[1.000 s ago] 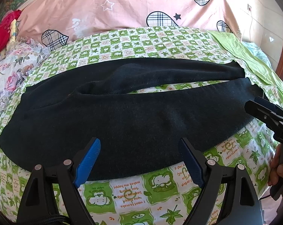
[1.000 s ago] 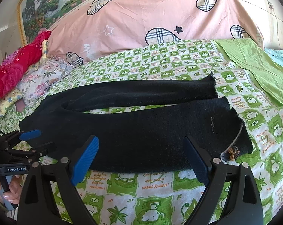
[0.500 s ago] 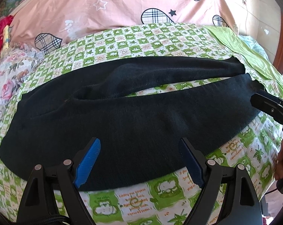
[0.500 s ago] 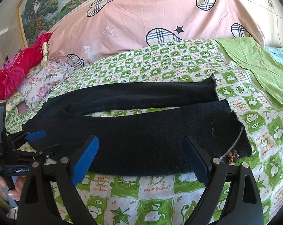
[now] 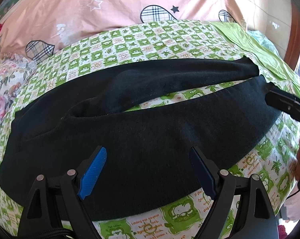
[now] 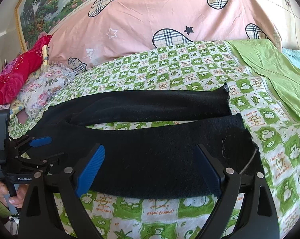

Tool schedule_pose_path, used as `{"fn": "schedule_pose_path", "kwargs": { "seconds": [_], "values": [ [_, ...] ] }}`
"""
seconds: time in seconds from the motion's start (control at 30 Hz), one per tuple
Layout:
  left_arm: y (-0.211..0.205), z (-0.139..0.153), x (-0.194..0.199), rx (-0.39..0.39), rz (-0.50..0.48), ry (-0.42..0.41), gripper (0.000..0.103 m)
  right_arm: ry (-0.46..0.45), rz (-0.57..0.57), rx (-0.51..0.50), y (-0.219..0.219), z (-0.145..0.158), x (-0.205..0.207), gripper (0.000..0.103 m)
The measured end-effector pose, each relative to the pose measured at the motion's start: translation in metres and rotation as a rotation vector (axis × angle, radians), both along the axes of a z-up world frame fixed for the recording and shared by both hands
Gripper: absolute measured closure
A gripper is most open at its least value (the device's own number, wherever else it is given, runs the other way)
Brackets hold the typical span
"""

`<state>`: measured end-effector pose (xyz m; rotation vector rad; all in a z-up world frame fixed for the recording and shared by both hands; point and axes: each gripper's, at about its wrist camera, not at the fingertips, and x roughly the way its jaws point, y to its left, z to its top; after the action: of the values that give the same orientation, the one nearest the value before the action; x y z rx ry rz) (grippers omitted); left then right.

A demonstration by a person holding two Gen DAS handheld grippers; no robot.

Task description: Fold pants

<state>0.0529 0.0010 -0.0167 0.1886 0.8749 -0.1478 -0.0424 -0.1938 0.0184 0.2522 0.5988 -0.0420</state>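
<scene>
Pants [image 5: 150, 139]: one pair, two legs | left gripper [image 5: 148, 169], right gripper [image 6: 150, 169]: fingers spread, empty

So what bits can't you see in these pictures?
- Near hem of the pants: left wrist view, behind the left claw.
- Pants' waist end: right wrist view, covered by the left claw.
- Right claw tips: left wrist view, black against black cloth, so whether they touch the cuff is unclear.
- Writing on the sheet: too small to read.

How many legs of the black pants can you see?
2. The far leg lies nearer the pink quilt; the near leg lies by the grippers. A strip of sheet shows between them.
</scene>
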Motion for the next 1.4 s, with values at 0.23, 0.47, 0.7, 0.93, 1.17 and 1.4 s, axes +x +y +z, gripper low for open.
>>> {"fn": "schedule_pose_path", "kwargs": {
  "seconds": [0.23,0.47,0.7,0.93,1.17,1.4],
  "values": [
    [0.000,0.011,0.032,0.022,-0.059,0.010,0.017,0.013,-0.005,-0.021,-0.017,0.011,0.014,0.012],
    [0.002,0.027,0.084,0.014,-0.142,0.053,0.017,0.042,-0.046,-0.025,-0.052,0.022,0.036,0.012],
    [-0.006,0.031,0.137,0.043,-0.247,0.091,0.017,0.073,-0.039,0.040,-0.087,0.030,0.063,0.012],
    [-0.017,0.023,0.196,0.063,-0.290,0.163,0.017,0.158,-0.065,0.078,-0.120,0.023,0.092,0.012],
    [-0.029,0.002,0.245,0.071,-0.391,0.271,0.017,0.235,-0.037,0.159,-0.141,0.009,0.117,0.012],
    [-0.040,-0.035,0.295,0.119,-0.472,0.429,0.017,0.325,0.044,0.287,-0.151,-0.008,0.139,0.015]
  ]
}}
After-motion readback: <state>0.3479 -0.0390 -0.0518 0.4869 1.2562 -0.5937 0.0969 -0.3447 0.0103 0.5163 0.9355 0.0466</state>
